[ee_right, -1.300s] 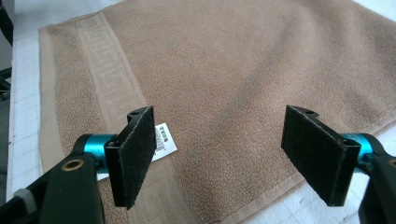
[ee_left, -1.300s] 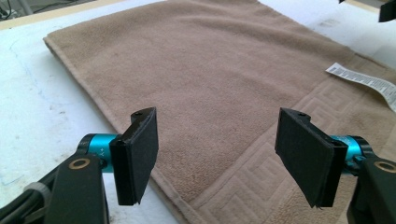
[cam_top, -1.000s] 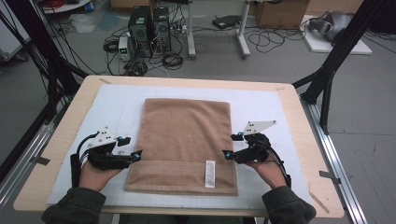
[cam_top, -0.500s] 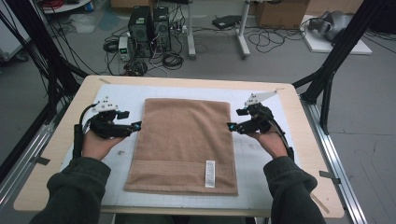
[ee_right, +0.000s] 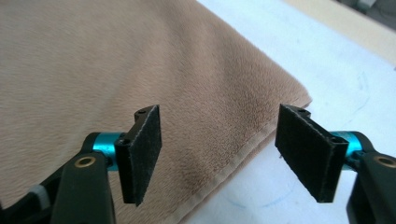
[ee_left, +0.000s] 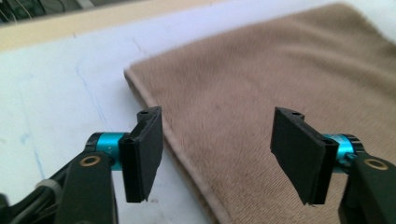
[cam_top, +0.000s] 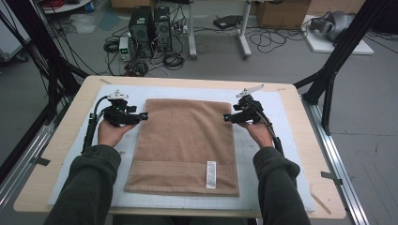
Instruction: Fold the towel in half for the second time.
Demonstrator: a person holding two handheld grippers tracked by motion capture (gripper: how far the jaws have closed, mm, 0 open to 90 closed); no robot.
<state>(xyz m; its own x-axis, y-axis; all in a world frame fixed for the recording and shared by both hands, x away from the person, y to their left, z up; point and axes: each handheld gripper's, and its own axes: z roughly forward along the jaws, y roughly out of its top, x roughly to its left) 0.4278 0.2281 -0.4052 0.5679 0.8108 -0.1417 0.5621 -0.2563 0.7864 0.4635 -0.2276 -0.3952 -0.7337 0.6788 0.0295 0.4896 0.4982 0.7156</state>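
A tan towel (cam_top: 185, 145) lies flat on the white mat of the tabletop (cam_top: 300, 93). The left tool (cam_top: 143, 116) and right tool (cam_top: 227, 117) flank its far corners, each poised at a side edge. Both are open and empty; the right tool's jaws have just been closing a little. Likely next: pinch both far corners to fold the towel.
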